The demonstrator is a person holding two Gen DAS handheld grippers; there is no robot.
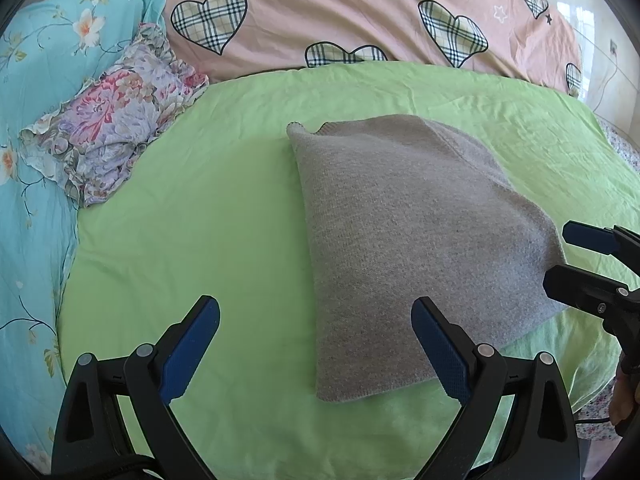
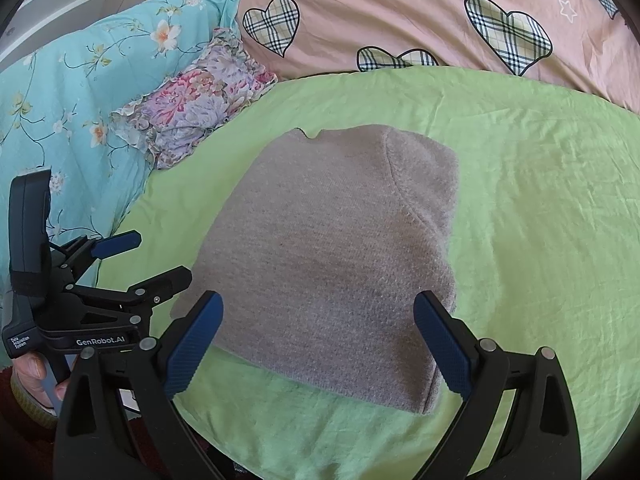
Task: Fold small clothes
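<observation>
Two grippers hover with jaws spread and nothing between them. Nearest, the left gripper (image 1: 316, 344) hangs over the near edge of the green sheet (image 1: 200, 208), its right finger above the near left corner of the grey knit garment (image 1: 400, 240). The right gripper (image 2: 318, 344) sits over the garment's near hem, one finger at each side of it, apparently just above the cloth rather than on it.

The garment lies flat on the middle of the sheet in what looks like a narrow folded shape, its neckline toward the far edge. A likely next step is folding the near hem up toward the neck. The risk is in the pinch — the knit is thick and layered, so a shallow grip could take only the top layer and pull the earlier fold open. Uneven lifting by the two sides would skew the fold.

Farther off, a crumpled floral cloth (image 1: 116, 128) rests at the sheet's far left corner against a blue flowered quilt (image 1: 44, 80); a pink heart-print quilt (image 1: 340, 12) runs along the far edge
</observation>
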